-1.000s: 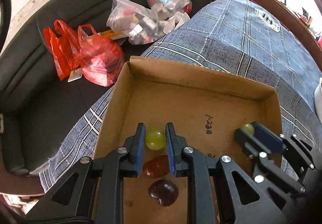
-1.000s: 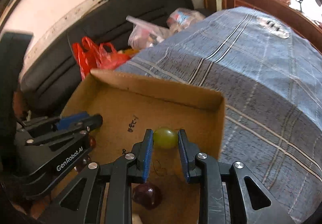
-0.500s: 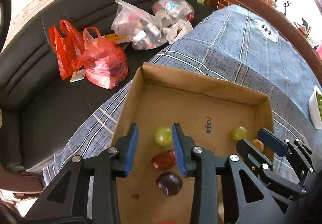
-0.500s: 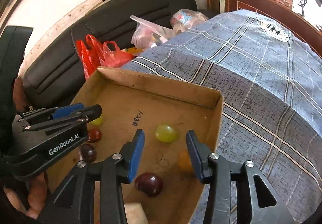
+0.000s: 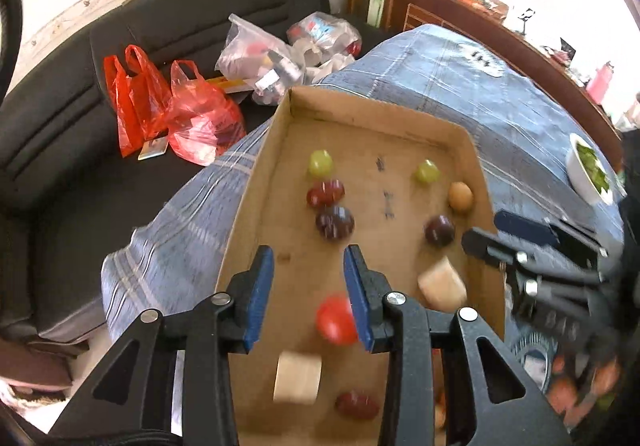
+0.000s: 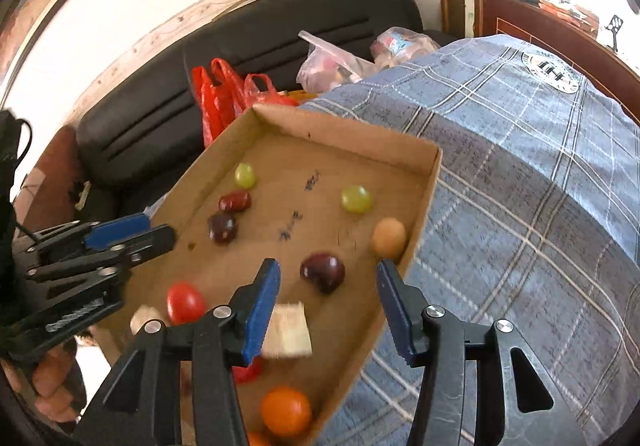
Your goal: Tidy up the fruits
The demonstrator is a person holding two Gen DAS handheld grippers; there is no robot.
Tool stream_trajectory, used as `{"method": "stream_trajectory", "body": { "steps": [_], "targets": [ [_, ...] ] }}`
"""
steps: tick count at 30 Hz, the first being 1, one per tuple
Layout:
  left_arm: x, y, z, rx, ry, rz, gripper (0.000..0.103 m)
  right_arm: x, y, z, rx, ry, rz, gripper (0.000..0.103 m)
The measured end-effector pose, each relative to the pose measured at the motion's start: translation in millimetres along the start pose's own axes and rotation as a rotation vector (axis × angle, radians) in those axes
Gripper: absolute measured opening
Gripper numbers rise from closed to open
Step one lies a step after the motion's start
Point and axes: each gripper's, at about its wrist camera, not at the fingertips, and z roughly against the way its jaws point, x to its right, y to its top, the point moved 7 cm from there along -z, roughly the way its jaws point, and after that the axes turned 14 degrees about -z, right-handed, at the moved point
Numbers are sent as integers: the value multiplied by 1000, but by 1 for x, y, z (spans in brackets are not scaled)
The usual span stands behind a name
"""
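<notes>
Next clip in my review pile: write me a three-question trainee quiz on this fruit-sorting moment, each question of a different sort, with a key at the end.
1. True or false: the left gripper has a green grape clamped between its pads.
2. Multiple choice: what holds the fruit? A) a white bowl B) a cardboard tray C) a red bag
3. Short answer: how many green grapes lie at the tray's far end?

Key
1. False: its jaws are apart with nothing pinched; the right gripper is empty too, and both have just been opening.
2. B
3. Two: the left green grape and the right green grape.
</notes>
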Motion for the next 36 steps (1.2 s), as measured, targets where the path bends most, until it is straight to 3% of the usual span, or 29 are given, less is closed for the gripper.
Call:
{"method": "stream_trajectory", "body": {
  "steps": [6, 11, 16, 26, 30, 36],
  "targets": [
    [11, -37, 33, 41, 40, -63, 34, 1, -31, 27, -1, 55, 113, 52],
    [19, -53, 53, 68, 99, -130, 35, 1, -47, 49, 26, 85, 180, 63],
    [22, -64, 73, 103, 172, -158, 49, -4, -68, 65, 13, 116, 286, 67],
    [36, -106, 93, 88, 183, -168, 49, -25, -128, 84, -99, 184, 539, 77],
    [40, -119, 101, 94, 178, -168, 49, -29, -149, 79, -144, 158, 609, 77],
    [37, -131, 110, 107, 159, -130, 49, -37, -173, 75, -134, 116, 687, 77]
  ]
}}
